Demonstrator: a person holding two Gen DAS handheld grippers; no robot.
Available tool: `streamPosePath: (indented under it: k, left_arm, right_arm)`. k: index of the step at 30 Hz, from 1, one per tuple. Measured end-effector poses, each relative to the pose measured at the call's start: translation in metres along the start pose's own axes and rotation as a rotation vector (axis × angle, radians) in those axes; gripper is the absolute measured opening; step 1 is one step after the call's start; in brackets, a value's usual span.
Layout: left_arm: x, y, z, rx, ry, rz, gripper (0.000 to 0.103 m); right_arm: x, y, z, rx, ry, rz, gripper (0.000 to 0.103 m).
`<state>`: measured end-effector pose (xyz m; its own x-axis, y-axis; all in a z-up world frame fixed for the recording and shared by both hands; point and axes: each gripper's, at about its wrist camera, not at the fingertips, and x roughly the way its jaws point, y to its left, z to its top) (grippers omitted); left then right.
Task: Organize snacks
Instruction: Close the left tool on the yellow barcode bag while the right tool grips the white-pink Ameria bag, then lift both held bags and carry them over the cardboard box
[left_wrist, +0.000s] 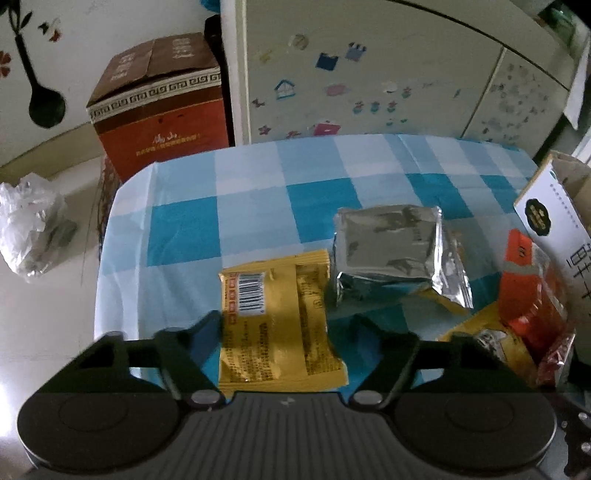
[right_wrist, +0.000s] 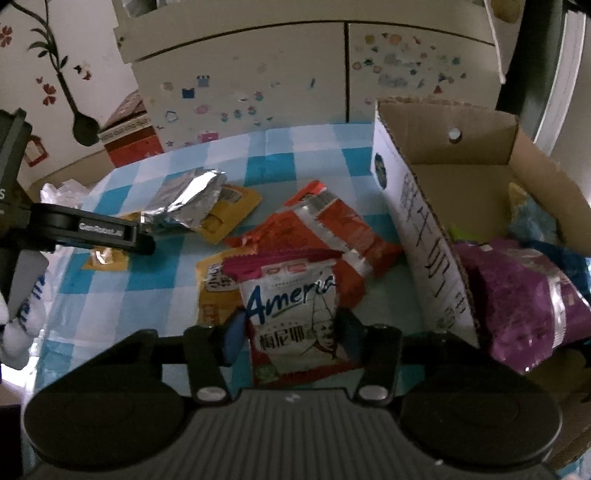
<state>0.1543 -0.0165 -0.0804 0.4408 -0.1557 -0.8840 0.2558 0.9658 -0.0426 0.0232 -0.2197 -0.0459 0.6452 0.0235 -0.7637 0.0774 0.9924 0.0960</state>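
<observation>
In the left wrist view my left gripper (left_wrist: 286, 323) is open around a yellow snack packet (left_wrist: 279, 325) lying on the blue checked tablecloth (left_wrist: 251, 199). A silver foil packet (left_wrist: 395, 254) lies just beyond it, an orange packet (left_wrist: 532, 291) to the right. In the right wrist view my right gripper (right_wrist: 291, 332) is shut on a white and red "Ameria" snack packet (right_wrist: 295, 314), held above an orange packet (right_wrist: 343, 229) and a yellow packet (right_wrist: 212, 291). The left gripper (right_wrist: 144, 236) shows at the left, beside the silver packet (right_wrist: 188, 201).
An open cardboard box (right_wrist: 417, 221) stands at the table's right, holding a purple packet (right_wrist: 524, 299) and others. A red-brown carton (left_wrist: 162, 99) and a clear plastic bag (left_wrist: 29, 229) sit on the floor to the left. A stickered cabinet (left_wrist: 369, 74) stands behind the table.
</observation>
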Motion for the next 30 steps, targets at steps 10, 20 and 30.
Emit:
streamPosePath:
  k: [10, 20, 30]
  left_arm:
    - [-0.019, 0.013, -0.003, -0.084, 0.003, -0.029, 0.065]
    - [-0.049, 0.012, -0.011, -0.122, -0.038, -0.068, 0.065]
    - [-0.056, 0.02, -0.023, -0.219, -0.044, -0.072, 0.065]
  right_arm:
    - [-0.012, 0.009, 0.004, 0.012, -0.005, 0.114, 0.051]
    - [-0.018, 0.02, 0.005, -0.023, -0.012, 0.156, 0.051]
    - [-0.022, 0.023, 0.002, -0.049, -0.006, 0.158, 0.051]
